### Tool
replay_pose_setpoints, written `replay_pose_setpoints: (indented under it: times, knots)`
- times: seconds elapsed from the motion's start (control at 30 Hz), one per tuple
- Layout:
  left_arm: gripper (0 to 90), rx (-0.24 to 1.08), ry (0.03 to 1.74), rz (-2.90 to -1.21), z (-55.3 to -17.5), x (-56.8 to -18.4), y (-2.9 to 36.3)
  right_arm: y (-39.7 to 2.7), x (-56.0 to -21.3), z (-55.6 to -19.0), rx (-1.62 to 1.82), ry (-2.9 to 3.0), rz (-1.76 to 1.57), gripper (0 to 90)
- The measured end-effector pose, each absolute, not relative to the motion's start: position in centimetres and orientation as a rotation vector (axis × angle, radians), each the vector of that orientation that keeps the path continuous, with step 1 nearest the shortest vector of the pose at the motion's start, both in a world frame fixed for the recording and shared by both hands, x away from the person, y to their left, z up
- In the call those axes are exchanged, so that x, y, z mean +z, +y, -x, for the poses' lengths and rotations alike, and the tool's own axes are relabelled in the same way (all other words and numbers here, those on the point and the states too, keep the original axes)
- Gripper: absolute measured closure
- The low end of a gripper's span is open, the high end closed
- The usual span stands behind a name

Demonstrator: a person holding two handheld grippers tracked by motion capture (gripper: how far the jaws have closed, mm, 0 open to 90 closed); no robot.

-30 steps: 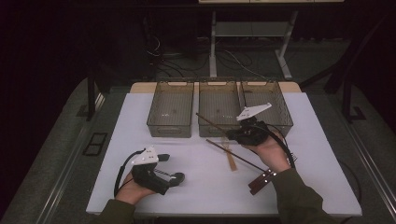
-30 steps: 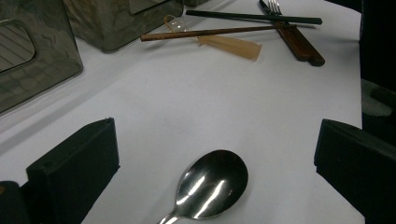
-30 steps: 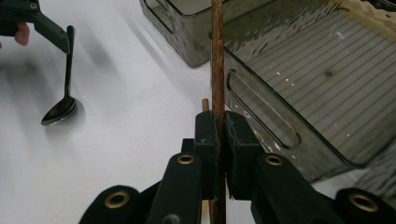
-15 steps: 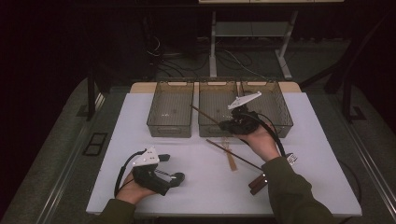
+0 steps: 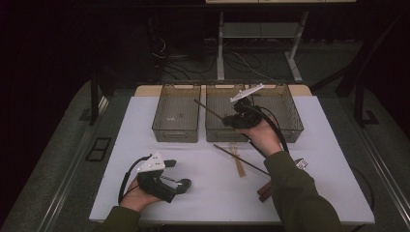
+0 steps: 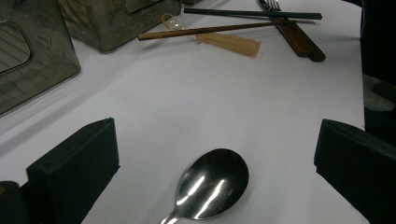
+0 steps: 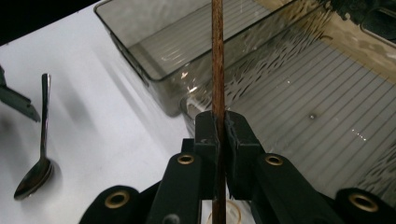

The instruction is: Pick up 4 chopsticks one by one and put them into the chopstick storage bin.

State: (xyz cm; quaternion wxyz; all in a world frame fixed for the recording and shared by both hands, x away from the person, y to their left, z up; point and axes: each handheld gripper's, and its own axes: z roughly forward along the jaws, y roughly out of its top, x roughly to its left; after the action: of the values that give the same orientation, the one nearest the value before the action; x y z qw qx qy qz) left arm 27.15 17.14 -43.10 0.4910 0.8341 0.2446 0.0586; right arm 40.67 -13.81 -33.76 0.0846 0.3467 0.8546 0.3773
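The right gripper (image 7: 218,122) pinches a slim brown wooden chopstick (image 7: 217,56) tight between its black fingers (image 7: 239,140), holding it above the middle of three smoky, ribbed plastic bins (image 5: 227,121) on the white counter (image 5: 203,193). The left gripper (image 6: 215,154) rests with fingers spread wide around the bowl of a polished steel spoon (image 6: 212,184), not pressing it.

I see three bins (image 5: 177,118) side by side at the far edge of my bench (image 5: 203,193). Before them, right of centre, chopsticks (image 5: 240,159) lie crossed; a spoon (image 6: 212,184) lies at the near left.
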Motion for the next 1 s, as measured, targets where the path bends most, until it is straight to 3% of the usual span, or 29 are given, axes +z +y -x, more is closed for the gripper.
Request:
replay_pose_setpoints:
  times: [0.5, 1.0]
  knots:
    - [0.0, 0.138, 0.588, -2.021, -27.1, -43.1, 17.0, -10.7, -32.3, -43.1, 1.097, 2.544, -1.022, 84.4]
    - [0.0, 0.14, 0.579, -2.018, -27.1, -43.0, 17.1, -6.6, -33.3, -46.4, 1.039, 2.566, -1.067, 84.4]
